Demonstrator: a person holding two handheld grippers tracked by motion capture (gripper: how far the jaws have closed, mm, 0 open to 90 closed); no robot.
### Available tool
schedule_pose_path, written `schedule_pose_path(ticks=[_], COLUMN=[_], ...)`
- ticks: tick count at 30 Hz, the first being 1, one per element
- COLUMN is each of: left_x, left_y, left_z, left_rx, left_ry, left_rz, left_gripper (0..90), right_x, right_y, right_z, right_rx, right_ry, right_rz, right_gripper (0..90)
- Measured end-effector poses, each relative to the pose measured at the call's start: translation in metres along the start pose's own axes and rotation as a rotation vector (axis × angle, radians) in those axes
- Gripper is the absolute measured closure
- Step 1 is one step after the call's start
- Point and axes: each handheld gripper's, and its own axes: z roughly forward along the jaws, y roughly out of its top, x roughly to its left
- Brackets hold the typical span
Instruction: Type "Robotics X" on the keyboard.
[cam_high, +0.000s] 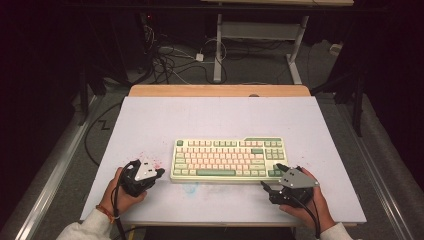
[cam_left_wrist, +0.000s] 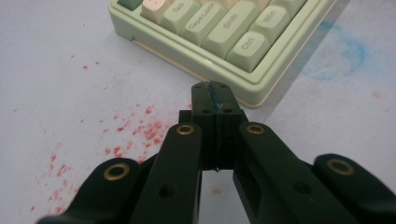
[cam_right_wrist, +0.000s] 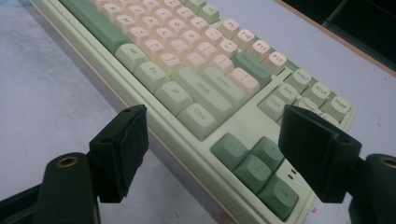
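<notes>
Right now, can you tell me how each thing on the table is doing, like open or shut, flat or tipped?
keyboard: lying flat on the table, keys up, nothing gripping it.
left gripper: jaws shut together, holding nothing, pointing at the keyboard's corner near the Ctrl key.
right gripper: jaws wide open, one on each side of the keyboard's arrow-key corner, not touching it.
table: flat, stained with red specks and a blue smudge.

One keyboard (cam_high: 229, 160), two hand-held grippers (cam_high: 159, 173) (cam_high: 273, 178).
</notes>
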Motion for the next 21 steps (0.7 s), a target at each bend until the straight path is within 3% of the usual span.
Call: schedule_pose_path(ticks=[11,21], left_x=[0.004,0.001], left_y=[0.011,0.042], left_z=[-0.003,0.01], left_rx=[-0.036,-0.023], left_ry=[-0.019,-0.061], left_rz=[-0.026,0.016], left_gripper=[87.8,88.0], right_x=[0.001,0.002], right_y=[0.001,0.001], right_z=[0.001,0.003], right_rx=[0.003,0.008], right_ry=[0.002,0.01], right_rz=[-0.003,-0.007], right_gripper=[24.5,24.7])
